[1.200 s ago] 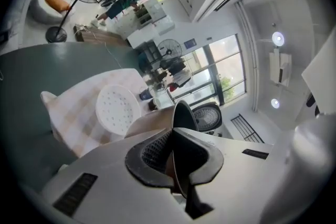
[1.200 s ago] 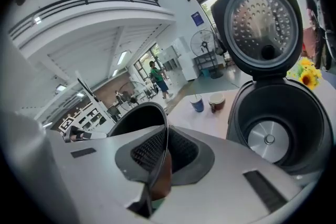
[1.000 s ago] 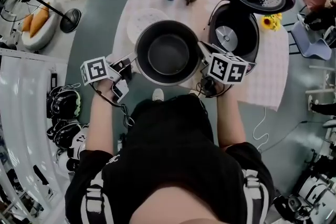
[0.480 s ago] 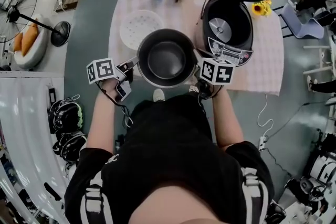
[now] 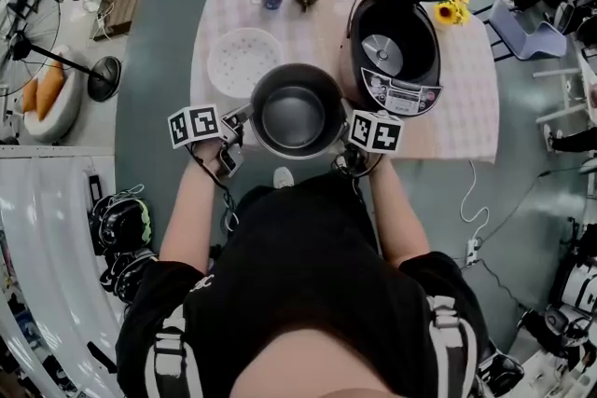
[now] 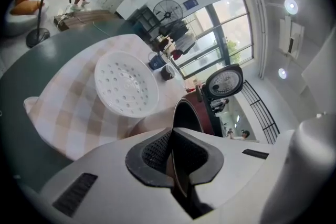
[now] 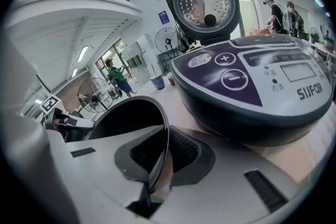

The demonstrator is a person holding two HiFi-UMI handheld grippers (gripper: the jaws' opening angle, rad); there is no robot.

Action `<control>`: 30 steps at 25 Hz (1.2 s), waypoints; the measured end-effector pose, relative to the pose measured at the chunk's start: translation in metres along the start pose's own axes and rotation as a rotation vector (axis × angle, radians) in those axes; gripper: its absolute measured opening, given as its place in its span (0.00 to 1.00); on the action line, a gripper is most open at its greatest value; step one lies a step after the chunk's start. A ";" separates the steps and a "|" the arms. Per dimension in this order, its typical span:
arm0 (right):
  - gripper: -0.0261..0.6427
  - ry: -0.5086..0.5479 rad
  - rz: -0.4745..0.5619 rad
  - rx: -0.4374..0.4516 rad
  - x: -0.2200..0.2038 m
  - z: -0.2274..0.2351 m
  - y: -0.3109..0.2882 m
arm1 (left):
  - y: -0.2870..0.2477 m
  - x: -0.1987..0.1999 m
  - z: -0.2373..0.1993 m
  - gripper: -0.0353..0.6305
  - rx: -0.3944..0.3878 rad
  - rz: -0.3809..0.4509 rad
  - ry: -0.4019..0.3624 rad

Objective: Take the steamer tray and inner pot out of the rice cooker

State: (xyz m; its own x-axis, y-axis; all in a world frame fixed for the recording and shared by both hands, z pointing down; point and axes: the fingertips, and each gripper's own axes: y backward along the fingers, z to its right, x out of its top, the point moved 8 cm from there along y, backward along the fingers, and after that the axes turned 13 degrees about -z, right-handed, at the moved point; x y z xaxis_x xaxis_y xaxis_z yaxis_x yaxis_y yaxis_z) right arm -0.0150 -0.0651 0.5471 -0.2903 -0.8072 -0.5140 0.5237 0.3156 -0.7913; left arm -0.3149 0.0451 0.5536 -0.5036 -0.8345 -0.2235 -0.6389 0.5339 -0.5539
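Head view: inner pot (image 5: 294, 112) is out of the rice cooker (image 5: 392, 51) and sits over the near edge of the checked surface (image 5: 466, 107), between the white steamer tray (image 5: 243, 62) on its left and the cooker on its right. You have the left tool (image 5: 244, 116) on the pot's left rim and the right tool (image 5: 347, 118) on the opposite rim. The pot looks empty. The cooker lid is up and its cavity is bare. Can't tell from here whether the pot's base touches the surface.

Handling, my read: stiff metal, thin rim, smooth dark coating, so probably slick under the pads. It's likely moderate in weight, and two opposed rim grips look like the right hold. Keep it level, because a tilt could let the rim slide out.

Left gripper view: the left tool (image 6: 170, 157) is clamped narrow, with the pot's rim edge-on between the pads. This view gives the tray's perforated face (image 6: 126, 84), lying flat on the surface and apart from the pot, which the head view shows only small.

Right gripper view: the right tool (image 7: 160, 157) is pinched on the rim too, with the pot wall curving away to the left. Only this view shows the cooker's control panel close by on the right, near the pot but not touching. The left tool shows small across the pot.
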 end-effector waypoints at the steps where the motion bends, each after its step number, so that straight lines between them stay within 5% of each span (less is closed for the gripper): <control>1: 0.07 -0.004 0.007 0.001 0.000 0.000 0.000 | -0.001 0.002 0.000 0.06 0.002 0.001 -0.004; 14: 0.08 0.139 0.053 -0.150 0.005 -0.018 -0.006 | -0.003 0.008 -0.008 0.07 0.029 -0.007 -0.098; 21: 0.08 0.127 0.100 -0.156 0.000 -0.016 -0.007 | -0.005 0.006 0.005 0.08 0.203 0.006 -0.344; 23: 0.09 0.133 0.149 -0.143 -0.001 -0.016 -0.002 | -0.002 0.005 0.013 0.10 0.275 0.078 -0.430; 26: 0.11 0.166 0.271 -0.136 -0.001 -0.023 0.023 | 0.009 0.004 0.040 0.34 0.330 0.234 -0.555; 30: 0.11 0.238 0.495 -0.097 0.020 -0.036 0.083 | 0.020 0.005 0.098 0.35 0.441 0.389 -0.767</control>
State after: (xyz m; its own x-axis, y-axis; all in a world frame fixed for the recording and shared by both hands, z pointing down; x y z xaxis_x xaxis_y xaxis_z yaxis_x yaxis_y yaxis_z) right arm -0.0067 -0.0370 0.4591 -0.2071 -0.4197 -0.8837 0.5708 0.6818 -0.4576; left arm -0.2730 0.0377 0.4626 -0.0168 -0.5556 -0.8313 -0.1531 0.8230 -0.5470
